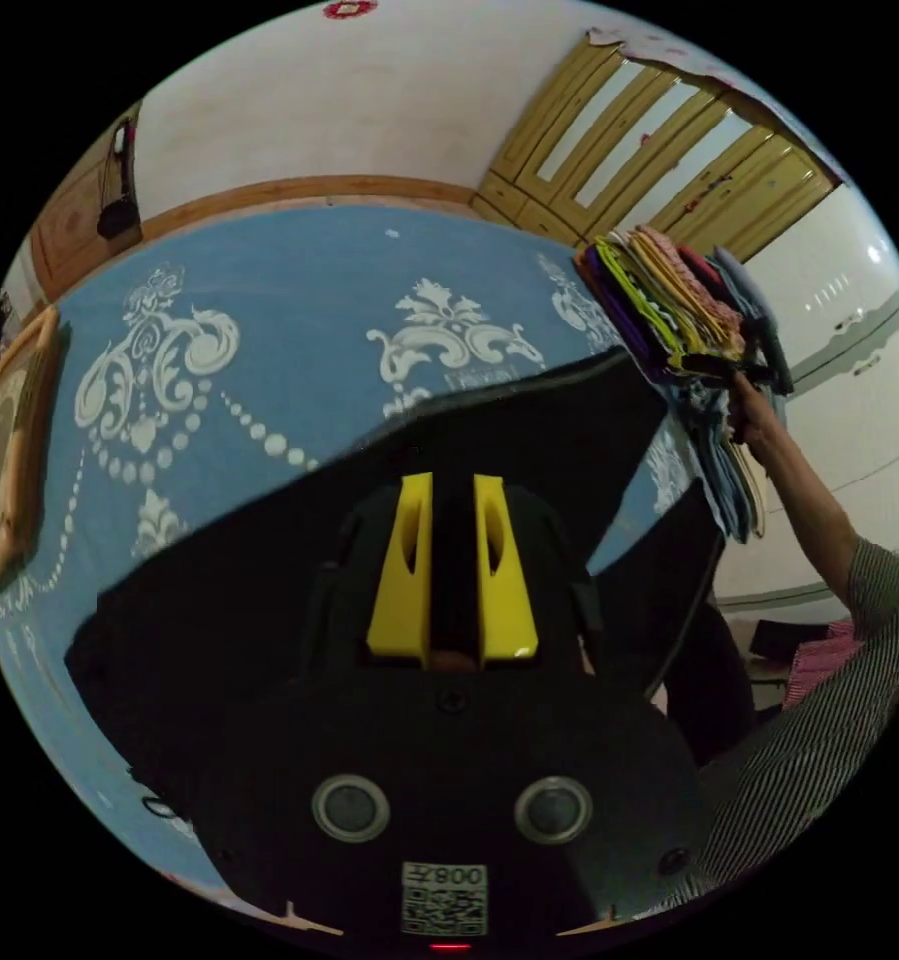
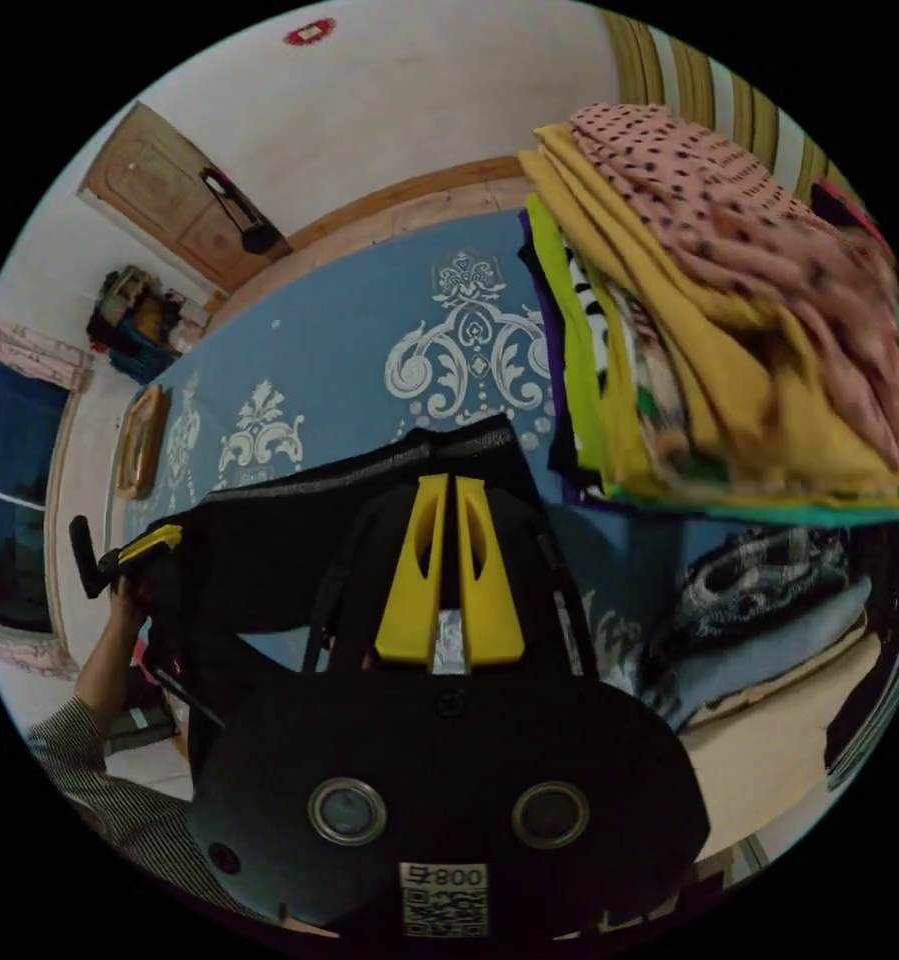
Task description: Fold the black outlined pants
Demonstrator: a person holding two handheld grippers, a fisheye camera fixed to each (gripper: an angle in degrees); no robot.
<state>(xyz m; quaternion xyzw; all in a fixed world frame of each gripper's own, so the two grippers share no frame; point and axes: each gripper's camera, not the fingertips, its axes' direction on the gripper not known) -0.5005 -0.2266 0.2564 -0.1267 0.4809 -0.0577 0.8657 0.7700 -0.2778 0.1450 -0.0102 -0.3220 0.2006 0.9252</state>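
From where I stand, the black pants [image 1: 269, 560] are held up above the blue patterned bedspread [image 1: 299, 300], stretched between the two tools. Starting at the left end of the pants, the left gripper [image 1: 453, 480] has its yellow jaws close together with dark cloth running between them, so it looks pinched on the pants' edge. In the right gripper view that same tool shows at the far end of the pants, in the person's hand [image 2: 119, 600].

Moving along the pants to their right end, the right gripper [image 2: 449, 490] has its jaws nearly pressed together at the waistband edge. Whether cloth is actually caught between the tips I cannot tell.

Just beyond that end of the pants stands a tall stack of folded clothes [image 2: 729, 320], leaning a little over the pile below it. That is my worry: if the right end of the pants swings outward, it could brush the stack and topple it. A thin pinch on either end could also slip, dropping the pants in a heap.
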